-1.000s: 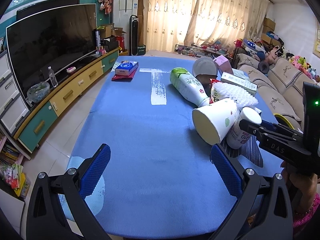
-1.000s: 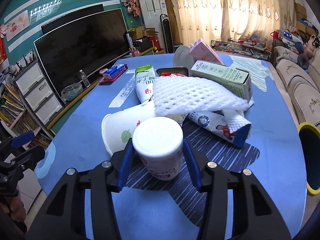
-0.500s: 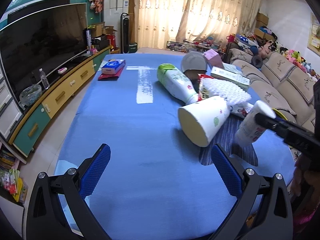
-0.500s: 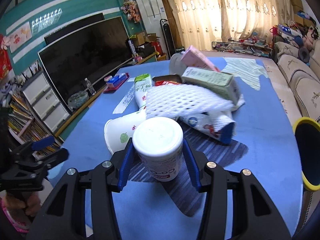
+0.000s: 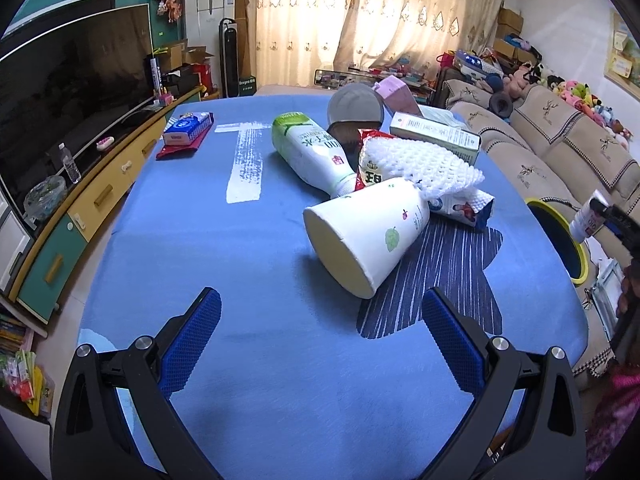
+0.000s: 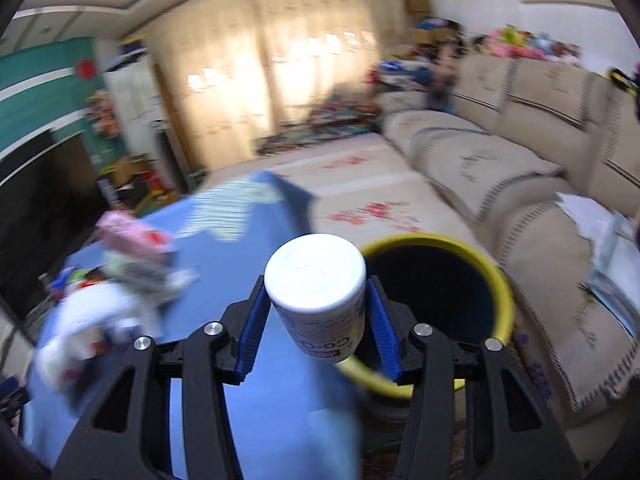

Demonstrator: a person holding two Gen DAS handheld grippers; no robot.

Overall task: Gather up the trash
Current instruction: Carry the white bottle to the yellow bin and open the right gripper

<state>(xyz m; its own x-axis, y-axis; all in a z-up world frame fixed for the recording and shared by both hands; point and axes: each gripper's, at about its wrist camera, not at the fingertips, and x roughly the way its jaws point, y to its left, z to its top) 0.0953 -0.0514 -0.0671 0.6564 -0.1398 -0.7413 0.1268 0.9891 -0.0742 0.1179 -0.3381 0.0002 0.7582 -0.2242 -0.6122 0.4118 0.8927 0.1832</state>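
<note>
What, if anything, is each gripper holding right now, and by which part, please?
The right gripper holds a small white bottle, clamped across its body just below the cap. The left gripper is open and holds nothing.

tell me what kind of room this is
Most likely a home living room: a large television on a low cabinet, a beige sofa topped with plush toys, and curtains along the far side.
</note>
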